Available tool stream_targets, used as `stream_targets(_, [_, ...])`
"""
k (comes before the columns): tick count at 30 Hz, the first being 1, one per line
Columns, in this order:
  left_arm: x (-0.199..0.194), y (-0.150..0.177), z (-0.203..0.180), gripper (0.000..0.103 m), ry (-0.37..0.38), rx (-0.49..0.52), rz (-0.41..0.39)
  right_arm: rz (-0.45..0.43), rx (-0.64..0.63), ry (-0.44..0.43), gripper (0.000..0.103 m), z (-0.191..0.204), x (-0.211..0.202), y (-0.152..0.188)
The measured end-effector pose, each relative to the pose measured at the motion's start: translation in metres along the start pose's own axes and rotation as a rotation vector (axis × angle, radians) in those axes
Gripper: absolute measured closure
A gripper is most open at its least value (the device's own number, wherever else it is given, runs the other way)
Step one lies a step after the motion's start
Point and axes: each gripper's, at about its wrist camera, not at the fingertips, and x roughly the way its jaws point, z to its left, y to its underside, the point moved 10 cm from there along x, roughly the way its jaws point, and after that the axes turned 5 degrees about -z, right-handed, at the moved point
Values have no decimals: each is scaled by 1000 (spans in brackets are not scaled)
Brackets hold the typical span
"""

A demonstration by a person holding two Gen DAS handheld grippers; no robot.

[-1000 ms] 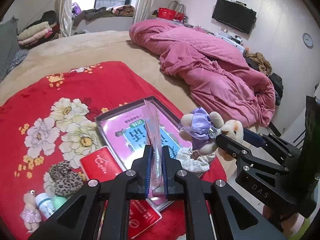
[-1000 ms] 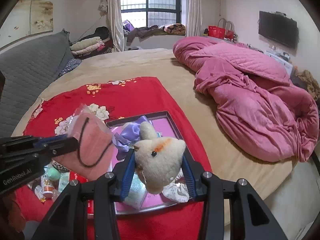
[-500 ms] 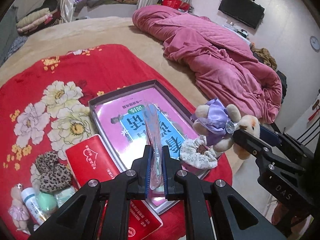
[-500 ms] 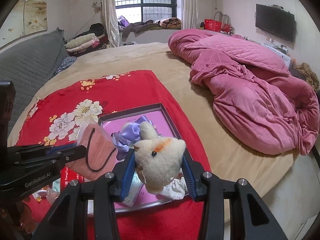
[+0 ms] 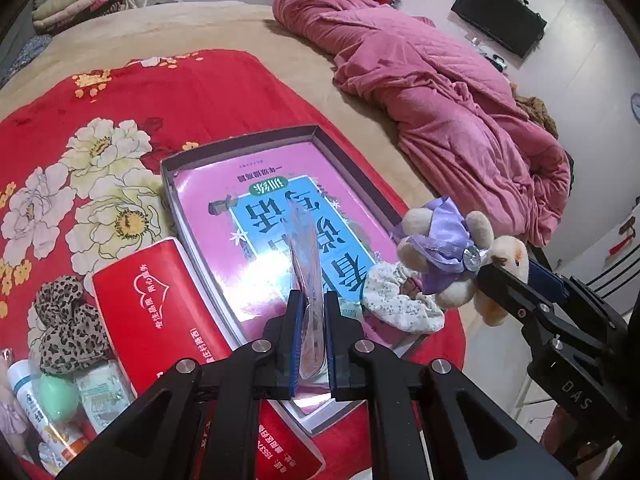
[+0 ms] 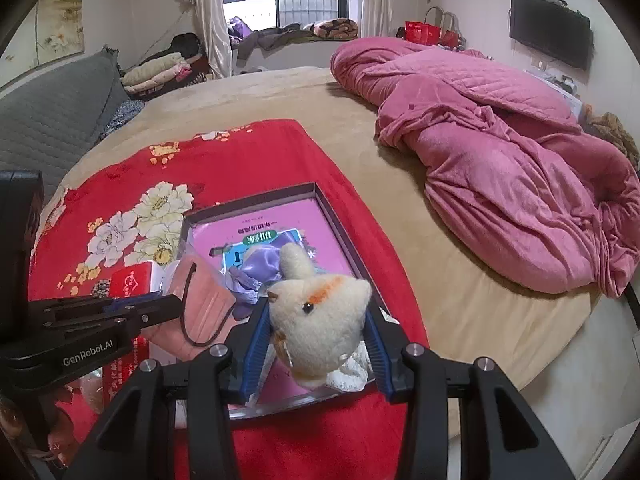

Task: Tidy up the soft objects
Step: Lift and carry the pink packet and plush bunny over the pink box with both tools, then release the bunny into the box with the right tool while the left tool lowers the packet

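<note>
L tongs clamped on bagged pink mask, R tongs clamped on plush toy, both held over box w/ book, likely for drop-in. Inside: 1 white scrunchie. Outside on red blanket: 1 leopard scrunchie.

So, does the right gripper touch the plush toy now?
Touching. In the right wrist view, the right gripper has its blue pads pressed against both sides of the plush toy, with no gap visible on either side.
</note>
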Motion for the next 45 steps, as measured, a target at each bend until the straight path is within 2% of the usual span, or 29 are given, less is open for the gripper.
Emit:
stream_targets(13, [4,-2,2,91,-5,2,12,88,8,13,58,7,29,24])
stream_targets(21, [1,-3,-1,91,3,9,7,128,-6,66,57,10,53,31])
stream_targets(29, [5,-4,-1,90,7,-1,9,155,-25,82,56,8,65,36])
stream_targets(45, [10,-8,2,87,2,0,14,109,1,103,52,-7,57,31])
